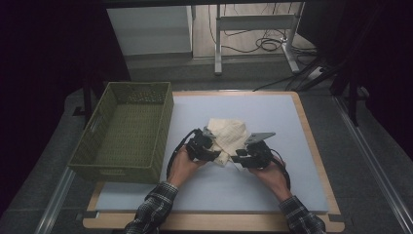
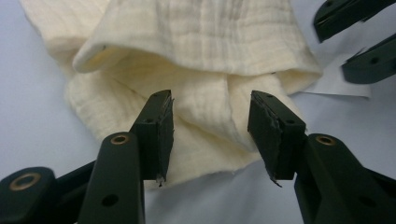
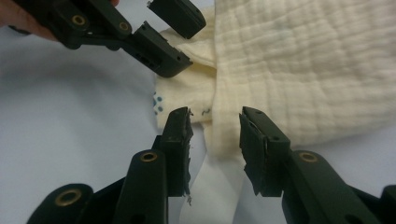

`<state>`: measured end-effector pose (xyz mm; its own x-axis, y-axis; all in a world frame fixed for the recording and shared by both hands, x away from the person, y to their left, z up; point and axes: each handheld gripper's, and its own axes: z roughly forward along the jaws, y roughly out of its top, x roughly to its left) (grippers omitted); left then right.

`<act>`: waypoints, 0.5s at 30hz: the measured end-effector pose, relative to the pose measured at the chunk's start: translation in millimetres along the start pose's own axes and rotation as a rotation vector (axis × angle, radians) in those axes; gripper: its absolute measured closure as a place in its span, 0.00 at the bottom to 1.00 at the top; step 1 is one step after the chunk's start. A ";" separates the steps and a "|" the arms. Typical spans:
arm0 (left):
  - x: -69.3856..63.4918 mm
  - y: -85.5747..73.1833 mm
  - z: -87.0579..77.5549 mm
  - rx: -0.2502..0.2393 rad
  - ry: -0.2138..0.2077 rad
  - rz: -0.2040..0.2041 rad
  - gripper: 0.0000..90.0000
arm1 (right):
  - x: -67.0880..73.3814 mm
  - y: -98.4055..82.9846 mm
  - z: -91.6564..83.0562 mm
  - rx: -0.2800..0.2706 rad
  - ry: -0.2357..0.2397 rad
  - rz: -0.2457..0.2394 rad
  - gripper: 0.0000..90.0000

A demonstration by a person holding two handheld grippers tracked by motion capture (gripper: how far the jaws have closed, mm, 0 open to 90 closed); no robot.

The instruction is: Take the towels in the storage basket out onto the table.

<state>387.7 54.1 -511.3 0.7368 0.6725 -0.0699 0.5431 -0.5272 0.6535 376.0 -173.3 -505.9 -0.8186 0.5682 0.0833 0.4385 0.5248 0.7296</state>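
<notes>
**Cloth on table: soft, light, best taken at a folded edge**

The cream cloth (image 1: 228,138) lies crumpled near the middle of the pale table top (image 1: 292,146), well apart from the green basket (image 1: 127,130) at the left. Its crinkled weave and drooping folds suggest a light, limp fabric that will sag and slide open if lifted by one layer alone. A bunched fold or hem gives the surest hold; a small printed tag (image 3: 158,103) and a white strip (image 3: 219,182) mark the near corner.

The left gripper (image 2: 211,125) stands half open, its jaws astride a hanging fold, pads not pressing on it. The right gripper (image 3: 215,135) is likewise part open, jaws either side of a narrow folded band, and no firm pinch is evident. Both hands sit close together at the cloth's near edge.
</notes>
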 end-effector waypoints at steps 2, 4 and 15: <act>1.3 -1.8 2.6 0.006 0.002 -0.004 0.56 | -0.8 0.5 8.3 0.018 -0.013 -0.007 0.68; 2.6 -3.5 5.6 0.009 0.001 -0.010 0.57 | -1.6 -0.2 15.7 0.032 -0.025 -0.008 0.69; 9.4 -6.1 -1.4 -0.018 -0.022 -0.037 0.95 | -6.1 5.1 4.9 0.027 -0.073 0.010 0.97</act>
<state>390.7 64.4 -514.8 0.7251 0.6798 -0.1102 0.5629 -0.4928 0.6635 385.0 -171.0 -506.0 -0.7854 0.6177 0.0402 0.4574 0.5353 0.7101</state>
